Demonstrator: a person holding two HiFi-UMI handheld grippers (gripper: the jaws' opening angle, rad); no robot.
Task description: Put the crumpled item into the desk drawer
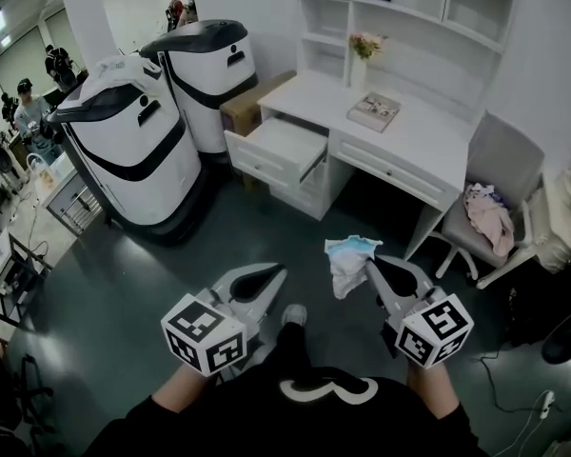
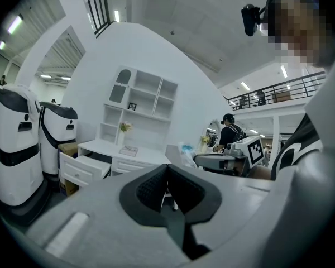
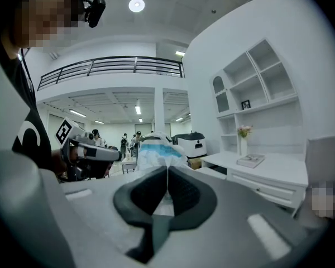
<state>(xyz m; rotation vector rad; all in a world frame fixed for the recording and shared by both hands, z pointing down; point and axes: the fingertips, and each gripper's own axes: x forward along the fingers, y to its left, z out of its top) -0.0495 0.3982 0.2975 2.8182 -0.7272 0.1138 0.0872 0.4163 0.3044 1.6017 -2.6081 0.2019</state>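
Pinched tight between the fingers (image 3: 142, 197) of the right gripper (image 1: 371, 267): a crumpled white and blue cloth (image 1: 347, 255), up in the air over the dark floor (image 1: 266, 231), not in the drawer (image 1: 284, 150) yet. Left gripper (image 1: 280, 271) near it at about the same height, fingers (image 2: 148, 188) together at the tips, holding nothing. Both grippers out in front of the person, pointing toward the white worktop (image 1: 428, 136). Drawer pulled out wide at the left side of the worktop in the head view, with a stretch of floor between it and the cloth. On the worktop, a book (image 1: 374, 110) lying flat and a vase of flowers (image 1: 364, 53) near the back, with white shelves (image 1: 409, 8) above. To the right of the worktop, a white chair (image 1: 500, 169) with a pink bundle (image 1: 490, 219) on the seat. To the left of the drawer, a brown box (image 1: 252, 103) and two big white and black machines (image 1: 138, 150) side by side on the floor. Far off at the left edge, a few people (image 1: 29, 108) standing.
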